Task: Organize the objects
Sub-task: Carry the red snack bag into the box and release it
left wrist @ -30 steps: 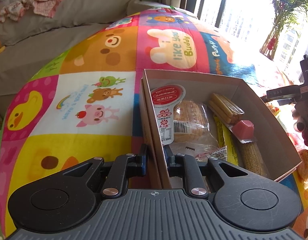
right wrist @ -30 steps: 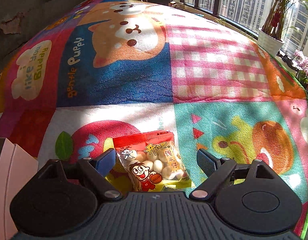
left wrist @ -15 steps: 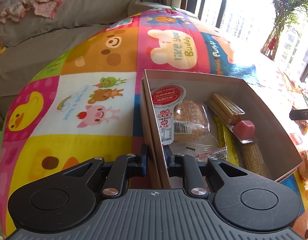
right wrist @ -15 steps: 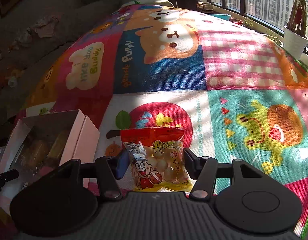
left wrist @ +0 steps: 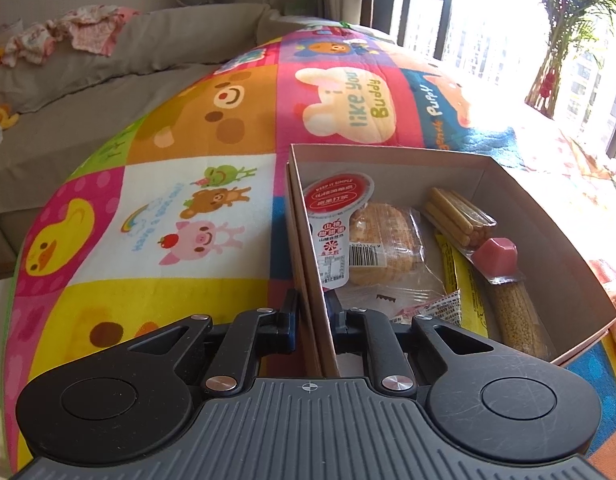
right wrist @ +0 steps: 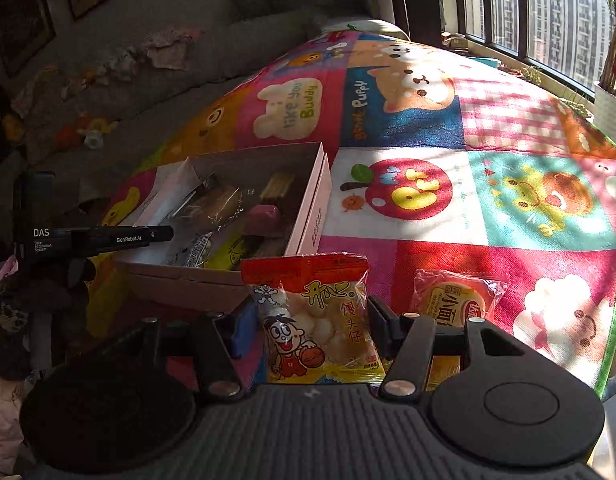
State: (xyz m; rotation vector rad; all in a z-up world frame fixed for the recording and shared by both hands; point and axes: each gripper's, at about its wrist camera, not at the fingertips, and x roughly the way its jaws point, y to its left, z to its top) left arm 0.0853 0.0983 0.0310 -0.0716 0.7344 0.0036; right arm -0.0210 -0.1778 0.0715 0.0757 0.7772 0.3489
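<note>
A pink cardboard box [left wrist: 547,220] lies on a colourful play mat and holds several wrapped snacks, among them a red-topped packet [left wrist: 335,216] and a pink jelly [left wrist: 497,256]. My left gripper [left wrist: 311,312] is shut on the box's left wall. My right gripper [right wrist: 309,320] is shut on a red and yellow snack bag [right wrist: 311,320] and holds it above the mat, to the right of the box [right wrist: 308,216]. The left gripper's body [right wrist: 88,236] shows at the box's left side in the right wrist view.
A red wrapped snack [right wrist: 455,300] lies on the mat right of my right gripper. A grey sofa [left wrist: 88,72] with clothes runs along the back. A potted plant [right wrist: 609,108] stands by the window at the right.
My right gripper has closed on the snack bag, lifted it and swung left, so the box has come into its view. The left gripper has stayed clamped on the box wall.
</note>
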